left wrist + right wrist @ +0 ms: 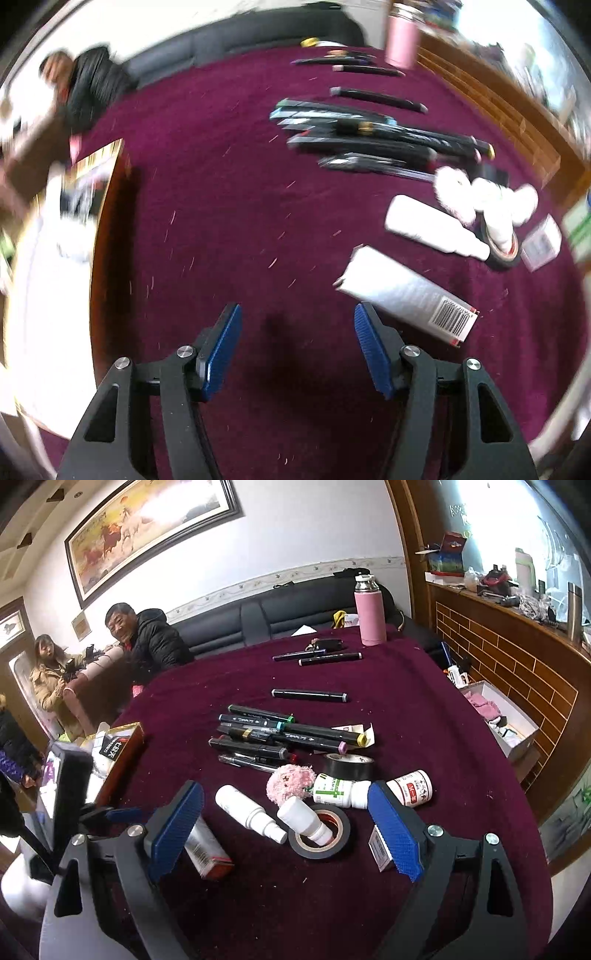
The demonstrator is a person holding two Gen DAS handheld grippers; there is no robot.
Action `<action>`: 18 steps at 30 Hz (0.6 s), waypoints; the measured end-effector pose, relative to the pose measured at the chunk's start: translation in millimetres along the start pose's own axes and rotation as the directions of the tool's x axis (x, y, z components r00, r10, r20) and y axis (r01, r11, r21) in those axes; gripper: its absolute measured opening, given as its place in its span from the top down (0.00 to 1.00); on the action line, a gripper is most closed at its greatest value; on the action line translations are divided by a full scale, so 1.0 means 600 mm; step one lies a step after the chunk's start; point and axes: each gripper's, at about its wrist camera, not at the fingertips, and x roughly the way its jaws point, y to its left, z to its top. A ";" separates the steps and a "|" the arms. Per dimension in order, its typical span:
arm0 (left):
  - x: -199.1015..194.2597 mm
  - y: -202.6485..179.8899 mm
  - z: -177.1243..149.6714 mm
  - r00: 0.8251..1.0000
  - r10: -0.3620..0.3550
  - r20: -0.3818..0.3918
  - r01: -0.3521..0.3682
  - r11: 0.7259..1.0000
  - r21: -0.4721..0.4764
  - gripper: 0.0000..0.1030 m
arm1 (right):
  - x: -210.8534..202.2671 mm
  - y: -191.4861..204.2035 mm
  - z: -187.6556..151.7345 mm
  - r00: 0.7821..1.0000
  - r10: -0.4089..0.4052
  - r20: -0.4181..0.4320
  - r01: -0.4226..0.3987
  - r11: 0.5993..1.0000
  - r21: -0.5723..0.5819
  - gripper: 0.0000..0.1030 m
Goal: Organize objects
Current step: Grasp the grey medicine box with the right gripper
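With both the left tongs (pixel 297 354) and right tongs (pixel 286 830) open and empty, the white carton (pixel 402 295) at two o'clock of the left pair on the surface (pixel 221 206) looks light, stiff yet crushable, best pinched across its long flat sides.

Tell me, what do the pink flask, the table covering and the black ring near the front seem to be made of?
The pink flask looks like painted metal with a matt coat; its neck and cap shine silvery. The table covering seems a plush, velvety maroon cloth: it is dull, and pale lint clings to it. The black ring looks like glossy vinyl tape wound on a paler core, probably cardboard.
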 end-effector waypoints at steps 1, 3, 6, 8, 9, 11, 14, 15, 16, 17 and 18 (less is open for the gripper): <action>0.001 0.022 -0.004 0.998 -0.059 -0.019 0.057 0.994 -0.091 0.45 | 0.002 0.002 0.001 1.000 0.005 0.000 -0.005 1.000 0.002 0.11; 0.004 0.048 -0.012 0.982 -0.186 -0.011 0.179 0.957 -0.228 0.45 | 0.011 0.010 0.001 0.999 0.043 -0.019 -0.043 0.999 0.005 0.11; 0.003 0.056 -0.024 0.967 -0.255 0.007 0.245 0.923 -0.296 0.45 | 0.029 0.056 -0.006 0.989 0.105 -0.099 -0.117 0.986 -0.116 0.11; -0.006 0.064 -0.026 0.967 -0.252 0.045 0.254 0.916 -0.310 0.45 | 0.048 0.095 -0.019 0.979 0.115 -0.167 -0.152 0.961 -0.230 0.12; -0.009 0.068 -0.025 0.969 -0.240 0.056 0.246 0.918 -0.312 0.45 | 0.056 0.109 -0.026 0.975 0.111 -0.190 -0.160 0.951 -0.266 0.14; -0.017 0.081 -0.029 0.973 -0.219 0.079 0.233 0.919 -0.318 0.45 | 0.083 0.136 -0.043 0.966 0.093 -0.241 -0.171 0.930 -0.326 0.21; -0.017 0.100 -0.028 0.975 -0.204 0.092 0.224 0.916 -0.333 0.45 | 0.124 0.160 -0.054 0.957 0.043 -0.285 -0.148 0.922 -0.359 0.33; -0.018 0.104 -0.028 0.975 -0.202 0.095 0.223 0.916 -0.333 0.45 | 0.135 0.166 -0.056 0.957 0.020 -0.289 -0.130 0.921 -0.367 0.37; -0.016 0.109 -0.026 0.975 -0.198 0.096 0.219 0.918 -0.332 0.45 | 0.150 0.175 -0.056 0.957 -0.013 -0.291 -0.104 0.918 -0.382 0.42; -0.016 0.112 -0.024 0.976 -0.193 0.099 0.215 0.919 -0.331 0.45 | 0.164 0.182 -0.058 0.954 -0.039 -0.298 -0.086 0.914 -0.396 0.44; -0.017 0.115 -0.021 0.976 -0.193 0.101 0.216 0.920 -0.326 0.45 | 0.178 0.190 -0.061 0.949 -0.068 -0.308 -0.069 0.908 -0.414 0.51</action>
